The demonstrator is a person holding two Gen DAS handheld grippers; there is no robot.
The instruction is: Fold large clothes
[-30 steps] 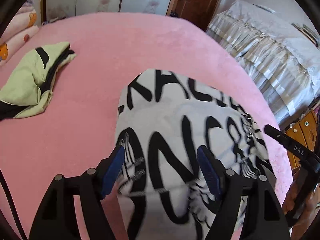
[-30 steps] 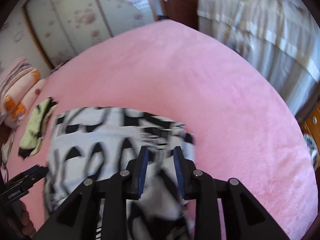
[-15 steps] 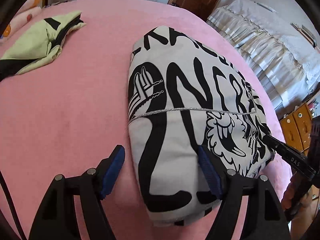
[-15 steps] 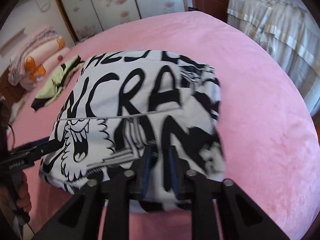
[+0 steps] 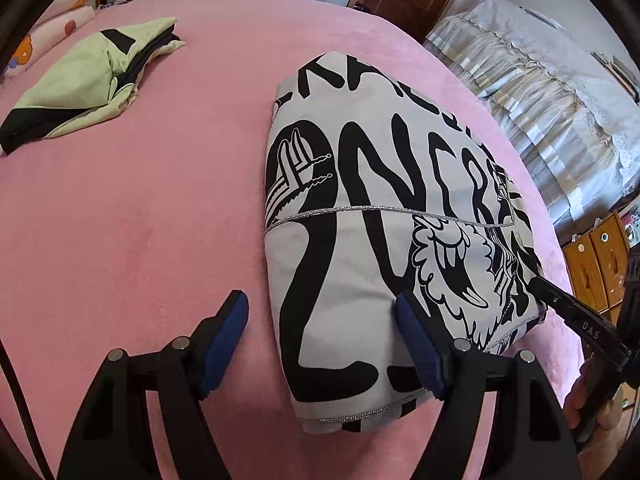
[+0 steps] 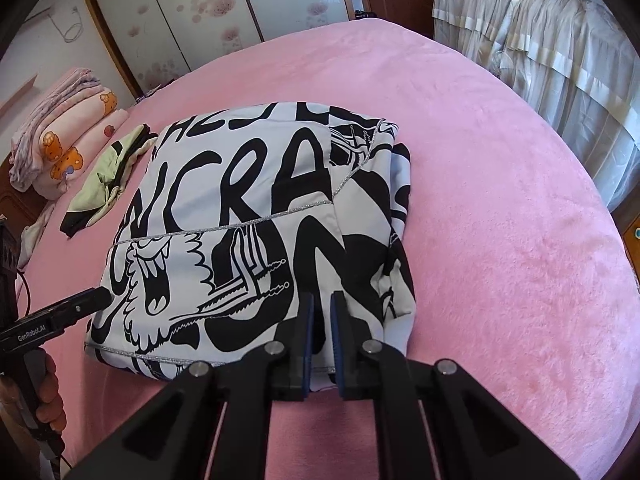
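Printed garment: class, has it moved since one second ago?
Yes. The printed garment has come down from the left tongs to lie folded on the pink bedspread.

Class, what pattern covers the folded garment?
Bold black lettering and cartoon on white garment, clearest in right wrist view.

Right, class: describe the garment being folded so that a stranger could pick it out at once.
Start at the pink bedspread that fills the room. Two folded garments lie on it; take the nearer, larger one, the white garment in front of both tools. Bold black lettering and a cartoon mouth set it apart from the plain green and black garment beyond.
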